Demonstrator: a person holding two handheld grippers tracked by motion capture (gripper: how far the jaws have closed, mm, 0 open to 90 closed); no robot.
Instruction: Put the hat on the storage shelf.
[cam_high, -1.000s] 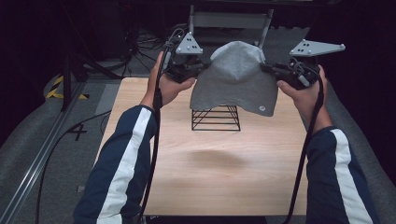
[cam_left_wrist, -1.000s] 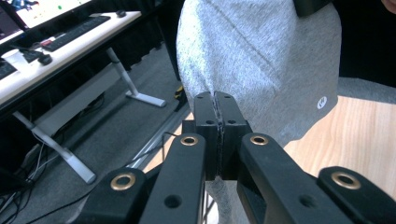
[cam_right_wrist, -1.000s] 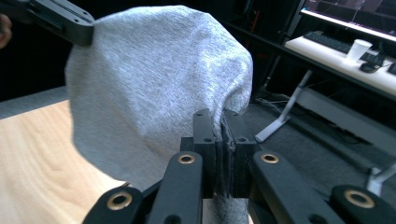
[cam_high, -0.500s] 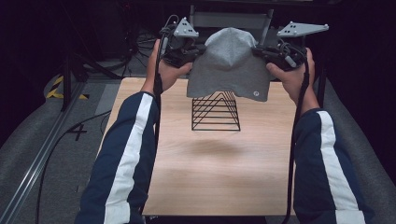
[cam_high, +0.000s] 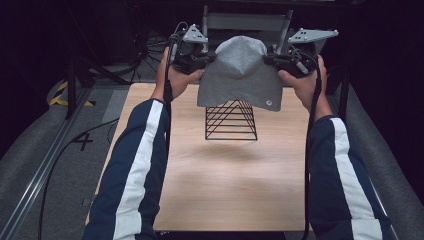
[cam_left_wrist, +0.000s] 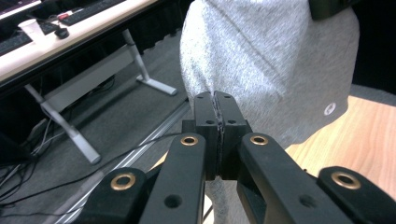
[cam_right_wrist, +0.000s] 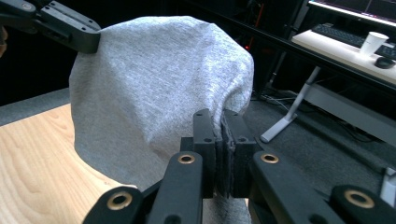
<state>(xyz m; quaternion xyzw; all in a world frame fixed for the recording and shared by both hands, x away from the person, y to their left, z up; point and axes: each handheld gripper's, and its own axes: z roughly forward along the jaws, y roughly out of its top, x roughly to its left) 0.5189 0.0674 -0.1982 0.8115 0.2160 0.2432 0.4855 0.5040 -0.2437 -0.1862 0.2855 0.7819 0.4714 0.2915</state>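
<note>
Wooden table (cam_high: 225, 190): grey beanie (cam_high: 241, 75) above wire stand (cam_high: 231, 120), edges pinched by left gripper (cam_high: 206, 59) and right gripper (cam_high: 272, 59) fingers.

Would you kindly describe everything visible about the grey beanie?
The grey beanie is soft, heathered knit with a rounded crown and a small round white emblem near one lower corner. It hangs spread in the air above the black wire stand, its hem low over the stand's peak, pinched at opposite edges by the left gripper and right gripper.
</note>
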